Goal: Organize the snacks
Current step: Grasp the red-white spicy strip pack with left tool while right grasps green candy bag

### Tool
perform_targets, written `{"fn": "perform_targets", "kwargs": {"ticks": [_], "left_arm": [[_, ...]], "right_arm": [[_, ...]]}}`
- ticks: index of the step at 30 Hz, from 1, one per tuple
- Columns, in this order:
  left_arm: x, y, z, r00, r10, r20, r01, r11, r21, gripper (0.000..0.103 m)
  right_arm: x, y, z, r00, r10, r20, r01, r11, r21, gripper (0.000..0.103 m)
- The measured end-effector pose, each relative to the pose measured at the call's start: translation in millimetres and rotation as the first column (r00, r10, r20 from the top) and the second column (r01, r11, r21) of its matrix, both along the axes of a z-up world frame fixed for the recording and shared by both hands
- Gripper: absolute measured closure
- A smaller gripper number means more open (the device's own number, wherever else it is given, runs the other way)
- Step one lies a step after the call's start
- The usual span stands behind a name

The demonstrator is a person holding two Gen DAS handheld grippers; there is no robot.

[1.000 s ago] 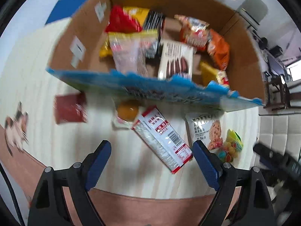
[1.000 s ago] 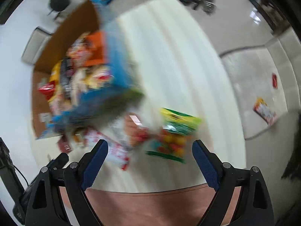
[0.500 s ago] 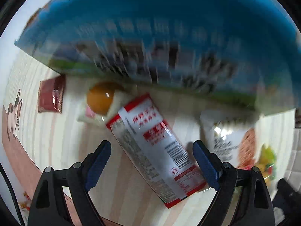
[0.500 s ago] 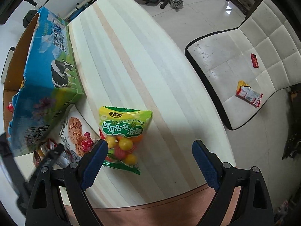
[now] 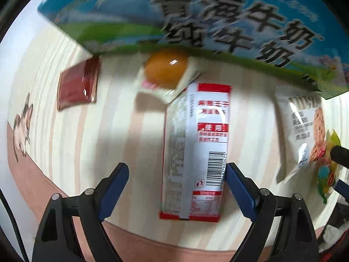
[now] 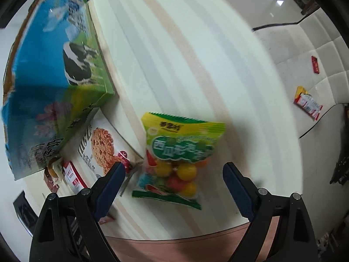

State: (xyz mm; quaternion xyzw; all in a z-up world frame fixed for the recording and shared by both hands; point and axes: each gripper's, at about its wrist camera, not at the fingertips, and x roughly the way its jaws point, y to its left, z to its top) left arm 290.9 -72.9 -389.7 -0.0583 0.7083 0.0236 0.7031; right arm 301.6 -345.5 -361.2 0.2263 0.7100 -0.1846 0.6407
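your left gripper hangs wide open, holding nothing, its right pad beside the long white-and-red foil snack packet on the striped table; your empty, wide-open right gripper straddles the green bag of coloured candy balls. closing off-centre, you risk nudging either snack aside.

The tall red-and-white snack packet is seen to be of smooth plastic film with a slight sheen. A glossy printed coating is shown on the blue-and-green cardboard milk carton box. Shiny clear film is seen on the green-topped bag of coloured candy balls. The pale striped tabletop appears smooth and matt. The black gripper arms with blue pads look like matt plastic.
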Motion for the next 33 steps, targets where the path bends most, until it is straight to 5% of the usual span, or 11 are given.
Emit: {"fn": "perform_targets", "kwargs": {"ticks": [7, 16, 23, 33], "left_arm": [[24, 33, 12, 0.999, 0.020, -0.025, -0.024, 0.987, -0.157, 0.012], [61, 43, -13, 0.996, -0.059, -0.073, 0.046, 0.984, -0.169, 0.019], [34, 33, -5, 0.987, -0.154, -0.039, 0.149, 0.981, -0.121, 0.046], [-32, 53, -10, 0.969, -0.208, -0.137, 0.188, 0.971, -0.145, 0.048]], "right_arm": [[9, 2, -11, 0.999, 0.028, -0.034, -0.028, 1.000, -0.008, 0.015], [0, 9, -8, 0.995, 0.083, -0.061, -0.085, 0.996, -0.023, 0.035], [-16, 24, -11, 0.982, 0.164, -0.090, -0.166, 0.986, -0.016, 0.039], [-64, 54, -18, 0.932, 0.310, -0.188, -0.307, 0.950, 0.045, 0.039]]}}
